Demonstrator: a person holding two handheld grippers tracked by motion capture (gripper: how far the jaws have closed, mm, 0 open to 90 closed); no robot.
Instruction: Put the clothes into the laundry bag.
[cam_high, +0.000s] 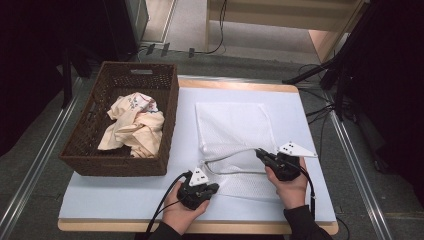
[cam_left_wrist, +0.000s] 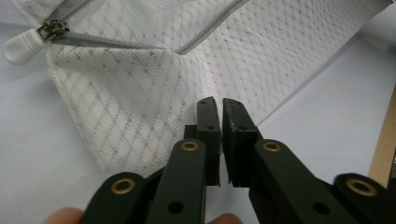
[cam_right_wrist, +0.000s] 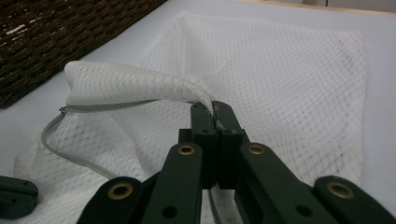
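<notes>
Lying flat on the pale blue table cover (cam_high: 125, 195), right of centre: white mesh laundry bag (cam_high: 231, 131), its zipped edge toward the person and partly unzipped, grey zipper (cam_left_wrist: 112, 42) running from a white pull tab (cam_left_wrist: 18, 46) at the bag's near left corner.

Right gripper (cam_right_wrist: 214, 108): clamping with jaws pressed together on the upper lip of the bag's opening, lifting that lip into a raised fold above the lower layer. Also showing in the high view (cam_high: 261, 152), held in the right hand (cam_high: 291, 187).

Left gripper (cam_left_wrist: 220, 105): hovering low over the near edge of the mesh, jaws nearly together with a thin gap between them, gripping nothing. Sitting just beside the bag's near left corner in the high view (cam_high: 212, 189), held in the left hand (cam_high: 181, 214).

Standing at the table's left side, well apart from both grippers: brown wicker basket (cam_high: 165, 95), holding a crumpled cream garment (cam_high: 134, 125) with a small printed pattern.
</notes>
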